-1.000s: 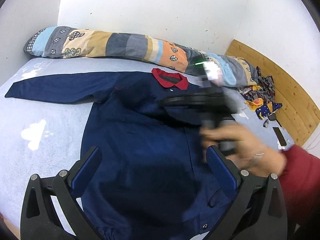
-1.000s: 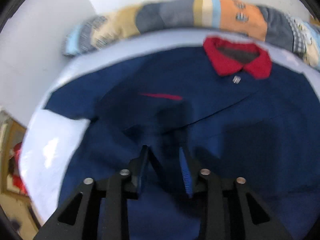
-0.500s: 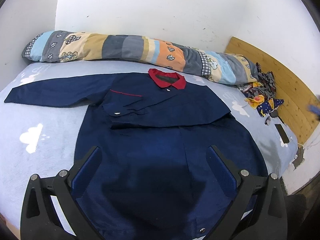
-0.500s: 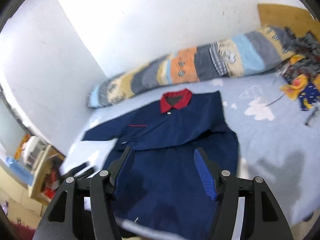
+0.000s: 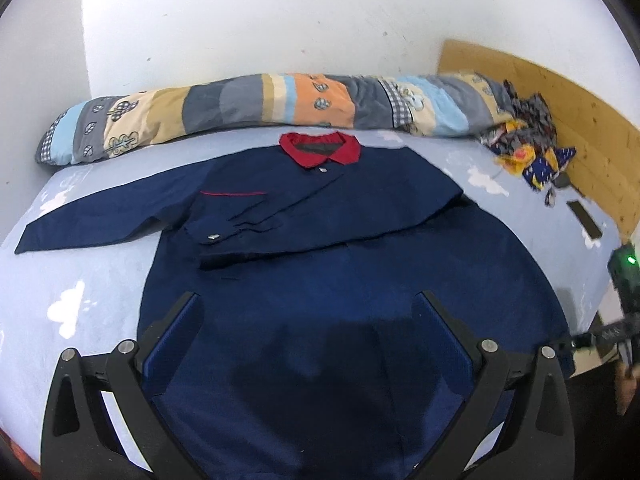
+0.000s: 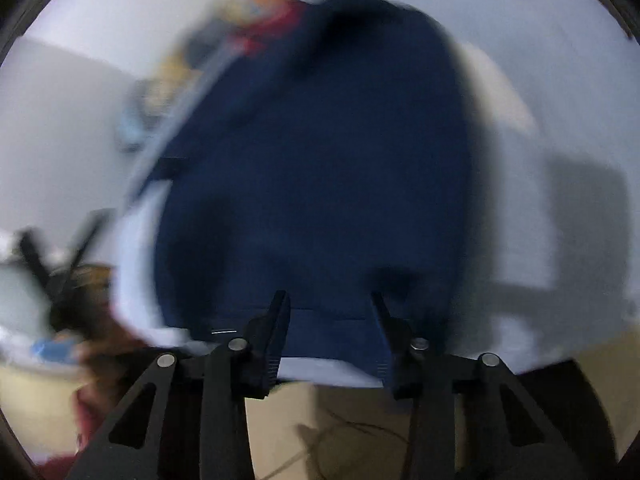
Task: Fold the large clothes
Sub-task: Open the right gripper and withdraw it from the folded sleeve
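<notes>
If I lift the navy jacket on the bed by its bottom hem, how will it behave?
The navy jacket will probably drape and sag, since it lies flat and creased. The sleeve folded across the chest looks loose, so it may slide off. Spread across much of the bed, it seems bulky, likely needing both hands.

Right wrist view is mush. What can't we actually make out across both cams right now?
- Right wrist: motion blur smears the navy blue jacket with red collar; folds unreadable. The right gripper is closing; contact with the hem can't be told.
- Left wrist: the left gripper, open, hides the jacket's lower edge.
- Left wrist: small flat dark object on the pale blue bedsheet too small to identify.
</notes>
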The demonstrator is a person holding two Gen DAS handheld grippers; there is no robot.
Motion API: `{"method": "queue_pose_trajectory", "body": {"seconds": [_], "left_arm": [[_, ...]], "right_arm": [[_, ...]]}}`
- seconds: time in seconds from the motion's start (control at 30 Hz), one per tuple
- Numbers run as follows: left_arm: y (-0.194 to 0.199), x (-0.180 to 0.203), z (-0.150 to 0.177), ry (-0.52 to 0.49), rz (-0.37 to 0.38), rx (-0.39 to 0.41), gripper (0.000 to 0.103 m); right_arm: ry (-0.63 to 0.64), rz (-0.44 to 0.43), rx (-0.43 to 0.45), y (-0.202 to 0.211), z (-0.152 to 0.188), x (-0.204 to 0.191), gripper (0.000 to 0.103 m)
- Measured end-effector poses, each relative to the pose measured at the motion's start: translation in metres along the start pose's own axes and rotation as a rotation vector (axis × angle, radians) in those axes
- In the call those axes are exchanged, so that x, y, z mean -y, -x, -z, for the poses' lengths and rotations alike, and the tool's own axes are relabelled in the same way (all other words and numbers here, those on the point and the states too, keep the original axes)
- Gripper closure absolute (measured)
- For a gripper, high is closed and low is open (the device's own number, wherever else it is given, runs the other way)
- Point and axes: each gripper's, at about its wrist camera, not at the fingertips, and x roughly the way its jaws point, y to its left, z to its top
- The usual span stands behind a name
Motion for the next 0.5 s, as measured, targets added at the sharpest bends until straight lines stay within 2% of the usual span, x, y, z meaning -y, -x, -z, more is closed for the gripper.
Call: {"method": "queue_pose_trajectory", "body": {"seconds": [0.07, 0.1, 0.13, 0.2, 0.3, 0.37, 0.43, 0.47, 0.5], "left_arm": [[-0.011, 0.010, 0.001, -0.035, -0.003, -0.030, 0.000], [-0.019, 0.015, 0.001, -0.050, -0.007, -0.055, 0.000], [-0.027, 0.021, 0.002, -0.059, -0.009, -0.082, 0.000], [-0.049, 0.030, 0.002, -0.070, -0.022, -0.151, 0.000], [-0.079, 0.036, 0.001, -0.041, -0.021, -0.244, 0.000], [-0.092, 0.033, 0.002, -0.017, -0.038, -0.272, 0.000], [-0.117, 0.022, 0.009, -0.015, -0.167, -0.358, 0.000], [-0.133, 0.014, 0.018, -0.013, -0.227, -0.440, 0.000], [-0.145, 0.006, 0.026, 0.013, -0.236, -0.510, 0.000]], "right_arm": [[-0.043, 0.201, 0.029, 0.011, -0.009, 0.029, 0.069], [-0.053, 0.279, 0.052, 0.021, -0.014, 0.041, 0.064], [-0.092, 0.345, 0.091, 0.038, -0.021, 0.056, 0.064], [-0.137, 0.296, 0.179, 0.074, -0.038, 0.077, 0.064], [-0.165, 0.311, 0.305, 0.116, -0.066, 0.096, 0.063], [-0.217, 0.307, 0.375, 0.137, -0.094, 0.120, 0.064], [-0.275, 0.325, 0.426, 0.154, -0.122, 0.151, 0.061], [-0.299, 0.324, 0.446, 0.157, -0.140, 0.162, 0.059], [-0.329, 0.328, 0.459, 0.159, -0.160, 0.177, 0.057]]}}
